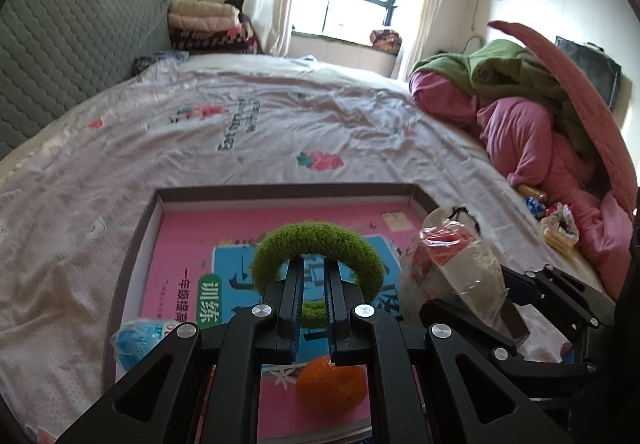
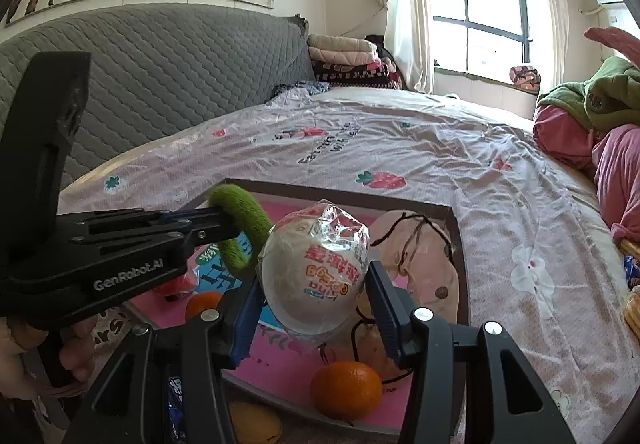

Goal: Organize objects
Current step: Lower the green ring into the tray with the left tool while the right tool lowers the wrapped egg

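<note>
Holding a fuzzy green ring (image 1: pixel 316 256) above a shallow box (image 1: pixel 132 244) on a bed (image 1: pixel 280 124), the left gripper (image 1: pixel 314 276) has its two black fingers pressed almost together. They pinch the near side of the ring, so the loop stands up and arcs over and past the fingertips. In the right wrist view the same ring (image 2: pixel 236 228) hangs from the left gripper (image 2: pixel 224 220), which reaches in from the left edge, with a hand (image 2: pixel 76 348) wrapped around its handle below.

The right gripper (image 2: pixel 316 284) has its fingers spread partway and clamped on a round white bun in a clear crinkled wrapper (image 2: pixel 316 272). The bun sits squarely between the two pads, one finger against each side, with the twisted wrapper top poking up beyond the tips. From the left wrist view the wrapped bun (image 1: pixel 452 264) appears just right of the ring, close beside it but apart.

Below both grippers, the box holds a pink book (image 1: pixel 192 244) lying flat. An orange (image 2: pixel 346 390) rests on the book near the right gripper's fingers, and a second orange (image 2: pixel 202 304) lies further left. A small blue packet (image 1: pixel 138 340) sits at the box's near left edge.
</note>
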A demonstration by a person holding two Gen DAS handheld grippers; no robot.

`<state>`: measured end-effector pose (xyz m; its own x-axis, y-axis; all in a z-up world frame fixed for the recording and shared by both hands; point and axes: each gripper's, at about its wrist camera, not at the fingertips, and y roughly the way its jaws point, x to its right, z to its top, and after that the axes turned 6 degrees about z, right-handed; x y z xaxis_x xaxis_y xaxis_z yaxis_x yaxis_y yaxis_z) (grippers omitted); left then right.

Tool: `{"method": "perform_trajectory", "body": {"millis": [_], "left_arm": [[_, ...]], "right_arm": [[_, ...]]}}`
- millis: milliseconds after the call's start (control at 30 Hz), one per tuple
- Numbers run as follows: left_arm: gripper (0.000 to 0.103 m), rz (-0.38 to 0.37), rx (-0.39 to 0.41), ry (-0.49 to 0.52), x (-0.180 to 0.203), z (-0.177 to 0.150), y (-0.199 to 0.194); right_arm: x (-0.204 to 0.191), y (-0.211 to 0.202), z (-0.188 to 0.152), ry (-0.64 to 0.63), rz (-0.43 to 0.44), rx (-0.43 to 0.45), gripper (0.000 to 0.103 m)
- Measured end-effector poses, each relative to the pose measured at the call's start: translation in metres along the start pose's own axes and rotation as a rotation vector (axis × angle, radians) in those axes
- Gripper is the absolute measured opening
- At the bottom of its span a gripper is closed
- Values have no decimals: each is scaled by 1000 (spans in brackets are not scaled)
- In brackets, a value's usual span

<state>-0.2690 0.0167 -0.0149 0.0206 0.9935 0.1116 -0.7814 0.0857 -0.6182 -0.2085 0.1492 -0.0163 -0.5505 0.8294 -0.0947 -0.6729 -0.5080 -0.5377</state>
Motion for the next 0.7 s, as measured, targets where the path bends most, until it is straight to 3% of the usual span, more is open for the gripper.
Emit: {"method": "perform_trajectory", "body": {"millis": [233, 700], "left_arm": [[10, 7, -52, 6, 1, -1, 11], [10, 6, -69, 5, -1, -5, 12]], "right_arm": [[-3, 6, -4, -15, -14, -37, 51], [-5, 27, -13, -25, -15, -141, 51]]}}
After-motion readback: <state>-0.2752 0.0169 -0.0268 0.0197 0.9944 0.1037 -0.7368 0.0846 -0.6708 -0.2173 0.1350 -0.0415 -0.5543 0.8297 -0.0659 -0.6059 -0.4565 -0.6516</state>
